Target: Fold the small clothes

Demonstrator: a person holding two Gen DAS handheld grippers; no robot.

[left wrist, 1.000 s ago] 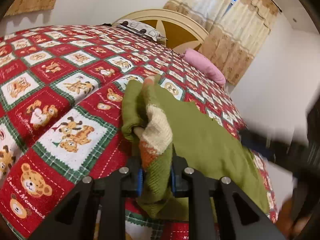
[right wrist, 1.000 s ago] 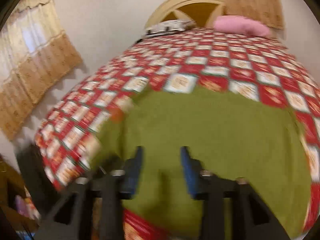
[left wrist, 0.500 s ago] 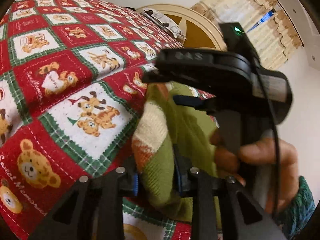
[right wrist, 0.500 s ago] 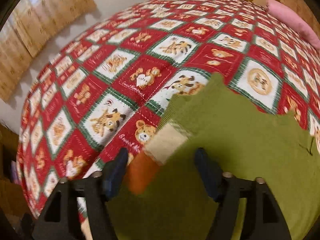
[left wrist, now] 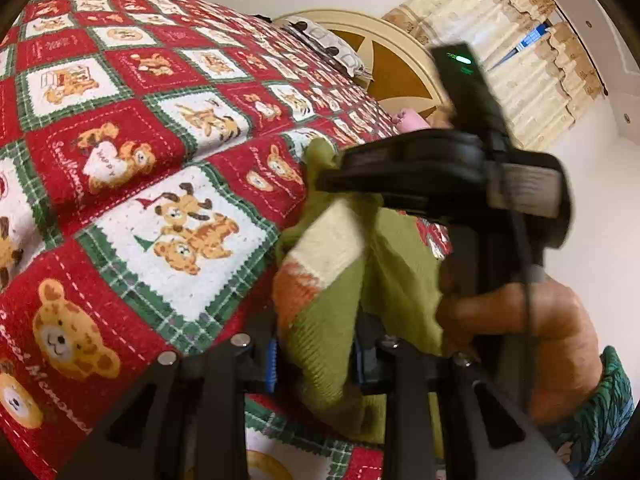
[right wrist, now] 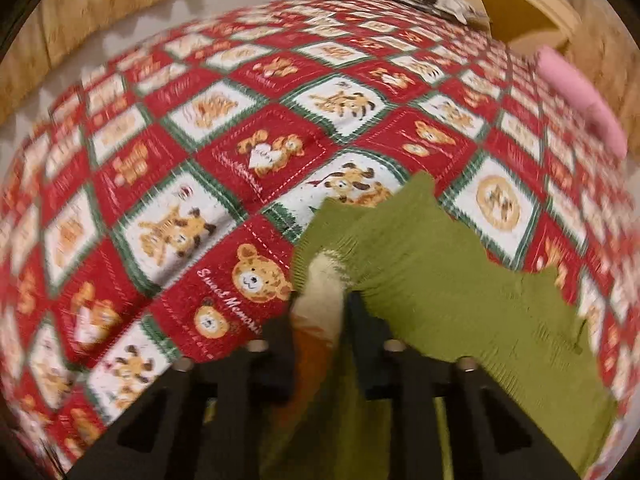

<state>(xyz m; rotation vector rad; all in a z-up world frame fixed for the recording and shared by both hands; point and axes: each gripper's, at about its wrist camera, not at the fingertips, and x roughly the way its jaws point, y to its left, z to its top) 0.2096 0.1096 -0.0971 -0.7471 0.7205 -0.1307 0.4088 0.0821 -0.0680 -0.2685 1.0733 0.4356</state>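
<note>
A small green knit garment (left wrist: pixel 400 264) with a cream and orange striped sleeve (left wrist: pixel 320 256) lies on a red, white and green bear-print quilt (left wrist: pixel 120 168). My left gripper (left wrist: pixel 316 356) is shut on the sleeve near its green cuff. The right gripper's black body (left wrist: pixel 460 176) shows in the left wrist view, close above the garment. In the right wrist view the right gripper (right wrist: pixel 318 328) is shut on the same striped sleeve (right wrist: pixel 320 308), with the green body of the garment (right wrist: pixel 460 280) spread to the right.
The quilt (right wrist: pixel 200 160) covers the whole bed. A cream headboard (left wrist: pixel 396 60), a patterned pillow (left wrist: pixel 324 40) and a pink pillow (right wrist: pixel 580 96) are at the far end. Beige curtains (left wrist: pixel 520 40) hang behind. The person's hand (left wrist: pixel 532 320) holds the right gripper.
The right gripper came in from the right, reached the striped sleeve and closed on it beside my left gripper. The left gripper kept its hold and lifted slightly.
</note>
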